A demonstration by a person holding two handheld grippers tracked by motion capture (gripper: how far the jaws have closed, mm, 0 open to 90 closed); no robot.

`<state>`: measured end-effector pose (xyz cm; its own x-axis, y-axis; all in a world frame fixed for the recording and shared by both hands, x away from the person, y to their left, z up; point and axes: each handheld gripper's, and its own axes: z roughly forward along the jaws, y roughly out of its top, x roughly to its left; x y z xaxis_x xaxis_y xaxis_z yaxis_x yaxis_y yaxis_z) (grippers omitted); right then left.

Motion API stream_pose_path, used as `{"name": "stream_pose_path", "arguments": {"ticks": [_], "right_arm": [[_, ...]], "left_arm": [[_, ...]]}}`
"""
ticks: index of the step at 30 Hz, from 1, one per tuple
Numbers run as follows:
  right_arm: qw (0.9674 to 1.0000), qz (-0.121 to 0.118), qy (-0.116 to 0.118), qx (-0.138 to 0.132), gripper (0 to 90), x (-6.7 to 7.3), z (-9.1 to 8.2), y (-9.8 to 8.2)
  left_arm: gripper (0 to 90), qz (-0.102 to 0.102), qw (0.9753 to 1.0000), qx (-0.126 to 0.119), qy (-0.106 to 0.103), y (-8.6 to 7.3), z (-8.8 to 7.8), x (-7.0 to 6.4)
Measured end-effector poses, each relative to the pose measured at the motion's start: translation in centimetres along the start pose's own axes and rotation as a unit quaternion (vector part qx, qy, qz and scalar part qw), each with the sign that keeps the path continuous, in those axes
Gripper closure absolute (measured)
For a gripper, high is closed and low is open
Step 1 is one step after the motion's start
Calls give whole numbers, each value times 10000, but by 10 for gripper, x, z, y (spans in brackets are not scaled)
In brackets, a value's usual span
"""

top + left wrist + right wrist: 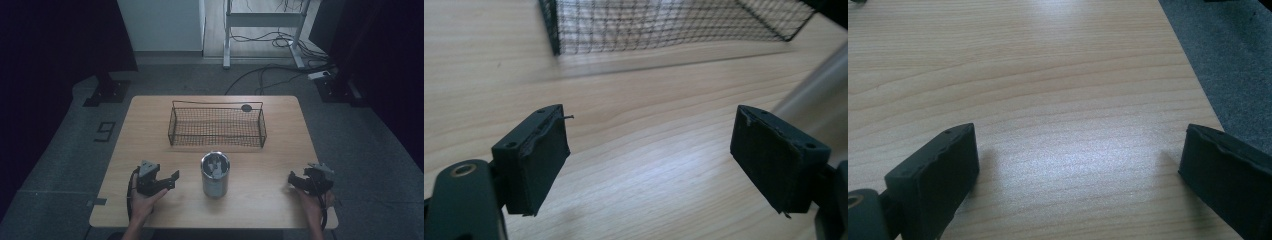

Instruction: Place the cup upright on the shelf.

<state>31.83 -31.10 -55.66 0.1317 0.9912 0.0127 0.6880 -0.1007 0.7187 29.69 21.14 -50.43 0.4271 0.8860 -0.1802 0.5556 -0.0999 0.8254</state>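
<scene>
A light wooden surface (150, 120) stands on a grey carpeted floor (60, 165) in a dim room. Beyond its far edge we see the white legs of a desk frame (262, 20) and loose black cables (270, 65) on the floor. A dark mark shaped like a 9 (105, 131) lies on the floor off the surface's left side.

A black wire basket (217, 127) sits at the far middle of the surface, long side toward the person. A small dark round piece (246, 107) rests at its far rim. A metal canister (215, 175) stands upright near the middle, just on the near side of the basket and apart from it. Pale contents show in its open top, too small for us to name.

The left gripper (171, 181) is held low over the near left of the surface and aimed right, toward the canister. In its own view its fingers (541, 160) are spread wide with bare wood between them. There the basket (664, 25) lies ahead and the canister's side (814, 85) edges in at right.

The right gripper (291, 181) is held at the near right edge and aimed left. We see its fingers (935, 175) likewise spread over bare wood, with the floor (1228, 60) beyond the edge. The canister stands between the two grippers, touched by neither.
</scene>
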Motion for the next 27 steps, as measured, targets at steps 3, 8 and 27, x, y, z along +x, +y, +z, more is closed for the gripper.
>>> {"name": "stream_pose_path", "arguments": {"ticks": [3, 8, 27], "right_arm": [[10000, 17, -16, 4, 20, 0, 0, 0], [10000, 22, -21, 3, 20, 0, 0, 0], [10000, 20, -11, 15, 12, 0, 1, 1]], "left_arm": [[151, 59, 9994, -118, -328, 5, -8, -6], [148, 186, 9983, -283, -470, 9, -14, -17], [35, 805, 9899, -101, -1159, 11, -11, -54]]}}
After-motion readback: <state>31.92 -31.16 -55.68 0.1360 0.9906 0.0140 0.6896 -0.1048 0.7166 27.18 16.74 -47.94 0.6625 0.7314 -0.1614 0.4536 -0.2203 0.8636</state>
